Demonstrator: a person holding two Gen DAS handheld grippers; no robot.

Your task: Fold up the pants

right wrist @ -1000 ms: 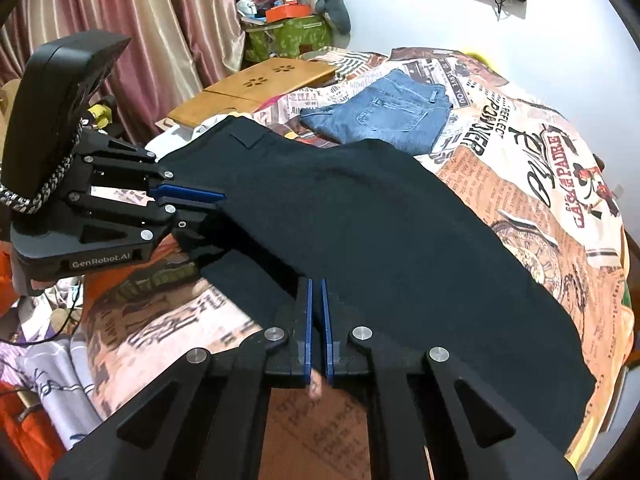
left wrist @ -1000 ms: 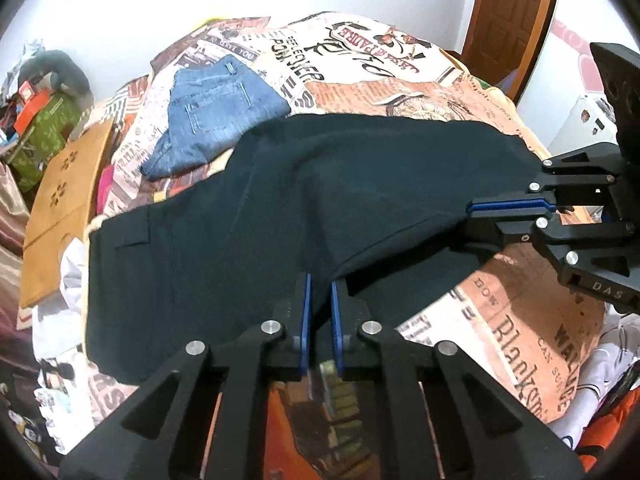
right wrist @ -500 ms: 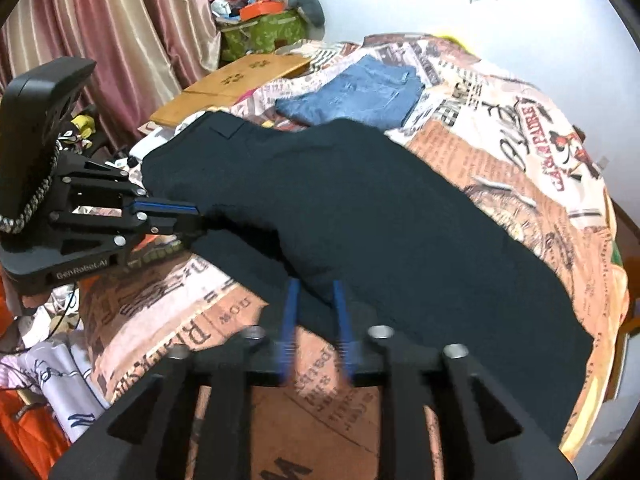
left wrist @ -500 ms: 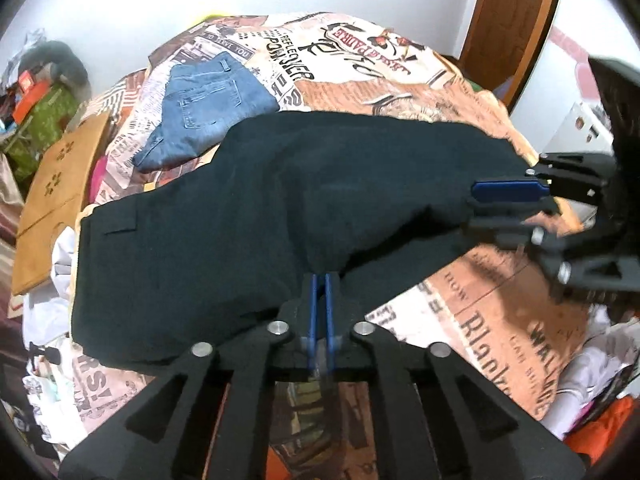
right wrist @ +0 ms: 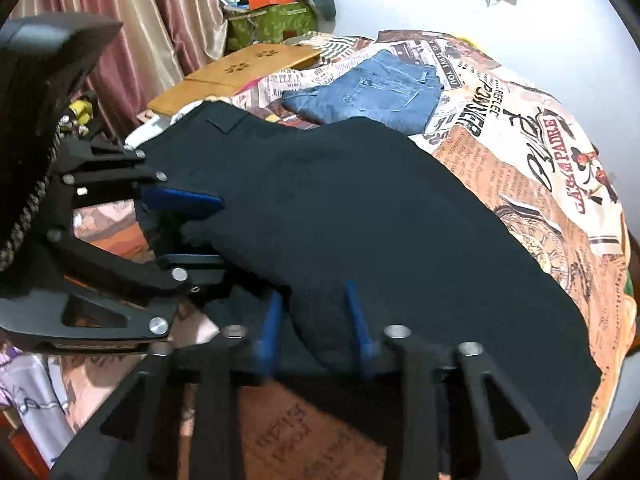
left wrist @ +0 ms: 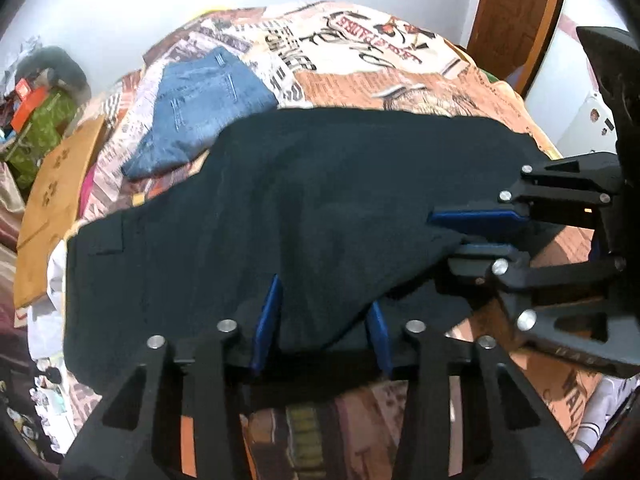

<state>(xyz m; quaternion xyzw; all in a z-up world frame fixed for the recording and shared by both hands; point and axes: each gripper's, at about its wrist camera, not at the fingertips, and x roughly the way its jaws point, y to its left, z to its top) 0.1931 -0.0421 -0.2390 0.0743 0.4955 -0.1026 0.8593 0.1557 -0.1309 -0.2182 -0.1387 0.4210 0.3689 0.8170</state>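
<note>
1. the left gripper (left wrist: 322, 320) is standing at the near edge of the black pants (left wrist: 320, 200), its jaws opening, with the raised fold edge lying between the blue pads but not pressed.
2. the right gripper (right wrist: 316, 322) is straddling the same near edge further along, its jaws closing around a bunched ridge of cloth; the pads are not yet squeezing it in the frame.
3. risk, judged: if one gripper is releasing while the other is closing, the fold could be dragging askew, or the top layer slipping off the lower one so the near edges no longer match.
4. risk, judged: a closing pad may be catching only the upper layer, leaving the under layer behind on the bedspread (right wrist: 560, 208).
5. the black pants are lying across the middle of the bedspread, folded over lengthwise; beyond them folded blue jeans (right wrist: 372, 92) are resting.
6. beyond the pants, the bedspread print is reading "power", "reflec" and what looks like "padre"; smaller print is staying illegible.
</note>
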